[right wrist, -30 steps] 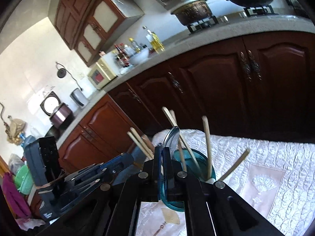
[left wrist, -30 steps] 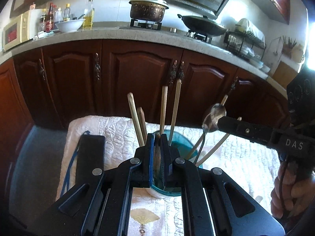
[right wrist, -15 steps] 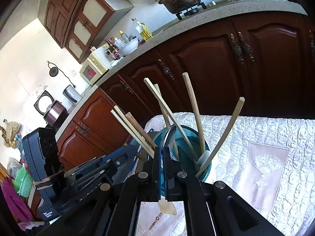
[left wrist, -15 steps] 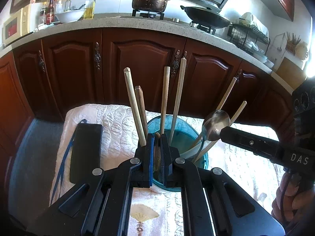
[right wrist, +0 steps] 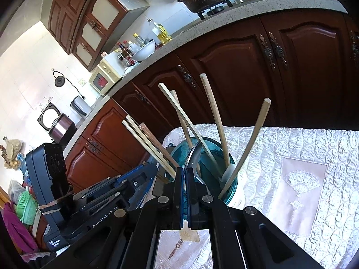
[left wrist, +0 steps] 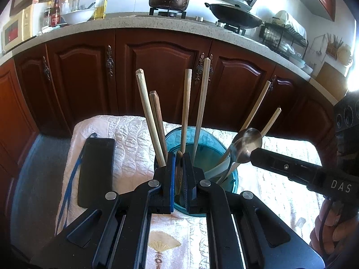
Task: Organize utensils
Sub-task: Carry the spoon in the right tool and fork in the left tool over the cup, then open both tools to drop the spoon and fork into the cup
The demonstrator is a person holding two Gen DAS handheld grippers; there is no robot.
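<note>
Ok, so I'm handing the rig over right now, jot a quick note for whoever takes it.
Left tongs: shut, apparently on the dark brown chopstick, at the near rim of the teal glass cup.
Right tongs: shut on the metal spoon, bowl up, handle reaching down into the cup.
Done: the pale chopsticks and a white spoon stand in the cup.
Left: probably release the metal spoon and the chopstick into the cup, then back both tongs away.
</note>
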